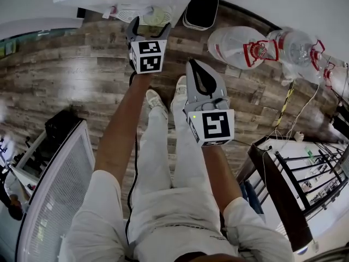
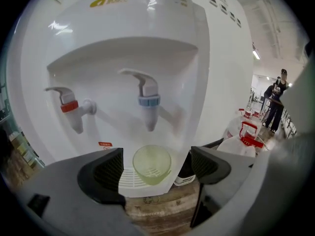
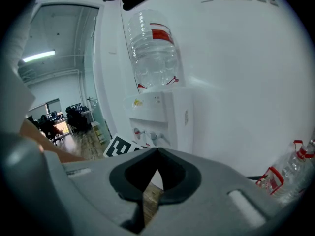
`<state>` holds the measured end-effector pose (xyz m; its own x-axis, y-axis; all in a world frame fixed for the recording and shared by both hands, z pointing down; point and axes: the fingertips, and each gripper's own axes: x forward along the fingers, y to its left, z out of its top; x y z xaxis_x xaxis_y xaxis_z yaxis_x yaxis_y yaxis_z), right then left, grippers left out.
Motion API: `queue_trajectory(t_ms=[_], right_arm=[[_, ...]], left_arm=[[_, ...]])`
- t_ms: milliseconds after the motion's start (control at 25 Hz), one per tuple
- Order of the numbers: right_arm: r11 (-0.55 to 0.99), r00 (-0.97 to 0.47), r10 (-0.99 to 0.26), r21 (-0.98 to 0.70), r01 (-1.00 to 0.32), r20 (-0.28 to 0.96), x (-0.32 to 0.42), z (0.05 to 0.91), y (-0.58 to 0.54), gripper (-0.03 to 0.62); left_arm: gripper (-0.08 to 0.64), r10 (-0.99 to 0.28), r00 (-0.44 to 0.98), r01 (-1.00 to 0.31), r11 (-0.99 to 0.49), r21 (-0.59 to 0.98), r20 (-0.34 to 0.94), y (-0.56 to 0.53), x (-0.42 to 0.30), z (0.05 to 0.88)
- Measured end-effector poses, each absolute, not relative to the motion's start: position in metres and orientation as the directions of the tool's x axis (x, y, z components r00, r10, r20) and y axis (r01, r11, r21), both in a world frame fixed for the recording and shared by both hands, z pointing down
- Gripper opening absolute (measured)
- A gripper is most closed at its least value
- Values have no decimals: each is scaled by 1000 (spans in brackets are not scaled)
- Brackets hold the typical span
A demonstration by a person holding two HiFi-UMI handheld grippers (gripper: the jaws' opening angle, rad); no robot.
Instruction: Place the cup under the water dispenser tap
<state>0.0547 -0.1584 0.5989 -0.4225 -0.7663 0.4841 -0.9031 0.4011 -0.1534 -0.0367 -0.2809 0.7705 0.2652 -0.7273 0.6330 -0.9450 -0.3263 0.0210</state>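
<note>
White plastic fills the left gripper view: the water dispenser (image 2: pixel 123 43) stands close and square-on, its recess wide open to the camera. The left gripper (image 2: pixel 155 171) faces straight into that recess with its jaws spread wide, dark pads well out to either side and touching nothing. The right gripper (image 3: pixel 157 154) hangs off to the side, jaws pressed together with nothing between them (it seems to have no part in this step).

Down to the drip tray (image 2: pixel 129 178), a white slotted shelf at the foot of the recess. Above it are two taps, the red tap (image 2: pixel 70 107) on the left and the blue tap (image 2: pixel 148 102) on the right.

And there's the cup (image 2: pixel 152 164), upright on the tray, directly below the blue tap and well clear of both pads. By the look of it, the placing itself is done. What remains is the retreat: the open jaws should draw straight back, held wide, so neither pad clips the rim.

The cup is small, pale green and translucent, with the tray's slots showing through its wall. It looks empty and light, easy to knock over.
</note>
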Motion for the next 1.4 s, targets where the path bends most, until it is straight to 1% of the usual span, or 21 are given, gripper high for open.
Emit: queue_trajectory(t_ms=[520, 840, 1120, 1400], right_arm=[[369, -403, -796, -164, -915, 453, 44, 533, -133, -2], [346, -412, -808, -226, -911, 423, 41, 489, -116, -2], [350, -415, -831, -232, -908, 371, 41, 429, -116, -2], [360, -420, -835, -224, -906, 355, 42, 377, -103, -2]], left_arm=[[420, -751, 290, -947, -314, 65, 593, -242, -42, 671], [350, -779, 281, -953, -294, 71, 560, -204, -53, 598], [260, -814, 295, -955, -273, 119, 501, -177, -60, 518], [163, -853, 271, -962, -255, 96, 446, -150, -70, 444]])
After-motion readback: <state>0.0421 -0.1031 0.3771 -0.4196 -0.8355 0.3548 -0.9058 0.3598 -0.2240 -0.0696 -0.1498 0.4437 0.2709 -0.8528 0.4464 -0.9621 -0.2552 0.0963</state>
